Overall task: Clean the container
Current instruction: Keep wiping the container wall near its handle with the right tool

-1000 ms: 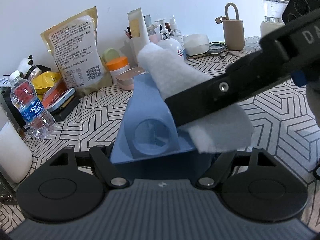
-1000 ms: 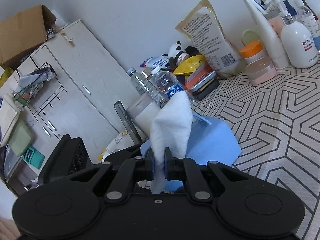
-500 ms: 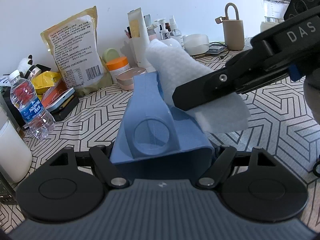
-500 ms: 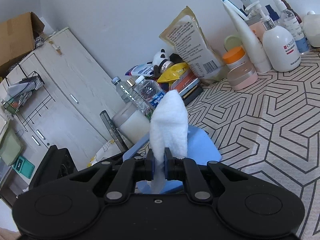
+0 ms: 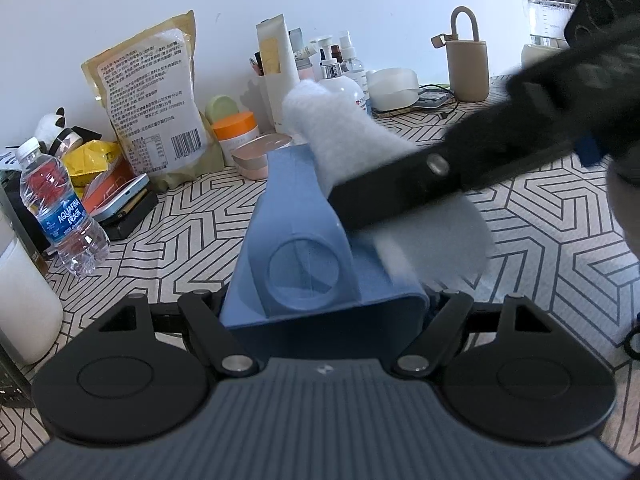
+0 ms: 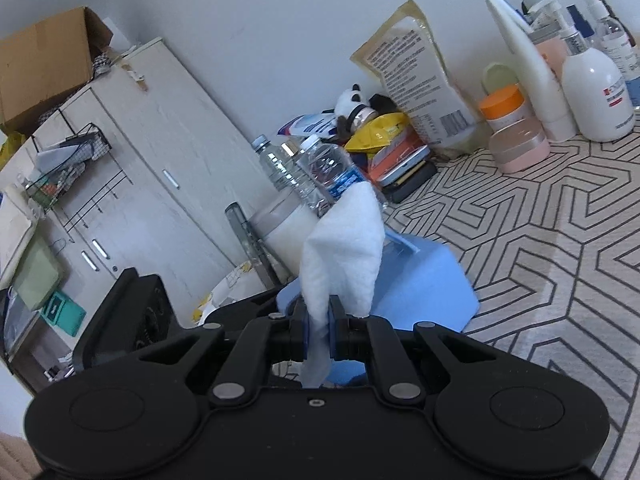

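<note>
My left gripper (image 5: 324,312) is clamping the blue container (image 5: 296,240), jaws pressing its near wall on both sides. My right gripper (image 6: 319,330) is pinching a white cloth (image 6: 344,248), jaws nearly together on the bunched fabric. In the left wrist view the right gripper is coming in from the right and laying the cloth (image 5: 348,132) over the container's far right edge; that view is motion-blurred there.

The container is sitting above the tablecloth (image 5: 540,240), which is pale with a black geometric line pattern. Relative to the container: water bottle (image 5: 60,208) off to its left, large food pouch (image 5: 152,96) behind-left against the white wall, orange-lidded jar (image 5: 236,132) and pink jar (image 5: 256,156) just behind it, pump bottles (image 5: 340,72) behind, beige flask (image 5: 466,68) behind-right. The right wrist view is showing a white cabinet (image 6: 140,168) beyond the table, cardboard box (image 6: 44,68) on top.

The container is matte blue plastic, open-topped, with a round translucent window (image 5: 304,268) in an inner wall.
</note>
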Tool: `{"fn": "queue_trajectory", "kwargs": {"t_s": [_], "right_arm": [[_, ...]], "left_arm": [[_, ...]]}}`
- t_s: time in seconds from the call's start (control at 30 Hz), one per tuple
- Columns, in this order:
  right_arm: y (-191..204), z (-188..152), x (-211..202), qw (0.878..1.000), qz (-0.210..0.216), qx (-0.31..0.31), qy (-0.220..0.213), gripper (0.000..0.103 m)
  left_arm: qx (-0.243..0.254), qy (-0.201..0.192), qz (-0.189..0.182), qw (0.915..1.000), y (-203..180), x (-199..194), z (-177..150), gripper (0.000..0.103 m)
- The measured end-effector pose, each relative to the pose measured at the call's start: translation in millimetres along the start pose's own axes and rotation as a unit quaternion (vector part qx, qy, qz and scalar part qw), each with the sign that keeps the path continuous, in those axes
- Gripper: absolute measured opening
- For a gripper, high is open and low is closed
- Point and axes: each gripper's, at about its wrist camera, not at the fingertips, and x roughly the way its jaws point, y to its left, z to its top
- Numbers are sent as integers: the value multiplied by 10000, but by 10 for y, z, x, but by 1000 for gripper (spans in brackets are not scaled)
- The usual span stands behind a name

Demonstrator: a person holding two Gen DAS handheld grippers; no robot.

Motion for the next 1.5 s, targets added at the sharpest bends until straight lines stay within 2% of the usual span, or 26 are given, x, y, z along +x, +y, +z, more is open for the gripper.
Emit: {"fn": "queue_trajectory", "kwargs": {"t_s": [0.1, 0.17, 0.27, 0.47, 0.67, 0.8, 0.9, 1.03, 1.2, 1.27, 1.5], "right_arm": [[-50, 56, -32, 9991, -397, 10, -169, 12], [-86, 72, -41, 9987, -465, 72, -209, 12], [-60, 52, -41, 9990, -405, 22, -190, 12], [-18, 1, 45, 9999, 105, 74, 41, 12], [-14, -2, 32, 9998, 167, 113, 68, 12], [-22, 3, 18, 9999, 86, 142, 25, 12], [-30, 13, -24, 9998, -158, 64, -55, 8], [-94, 14, -102, 9992, -335, 162, -132, 8], [-121, 1, -119, 9989, -421, 177, -62, 9], [-138, -7, -122, 9987, -465, 205, -31, 12], [-185, -16, -127, 9986, -356, 397, -34, 15]], "left_arm": [[-12, 4, -2, 10000, 5, 0, 1, 78], [-21, 7, -3, 10000, 9, 0, 2, 78], [-33, 11, -4, 10000, 14, 1, 2, 78], [-60, 16, -16, 10000, 26, 1, 1, 78], [-7, 9, 6, 10000, 12, -3, -2, 78], [18, 5, 6, 10000, 8, -5, -5, 78], [8, 13, -8, 10000, 10, -9, -12, 78], [-23, 10, -50, 10000, 26, -16, -17, 78], [-29, 3, -104, 9999, 38, -20, -16, 78], [-13, 5, -99, 9999, 32, -20, -16, 78], [-22, 11, -89, 10000, -21, -35, -21, 78]]}}
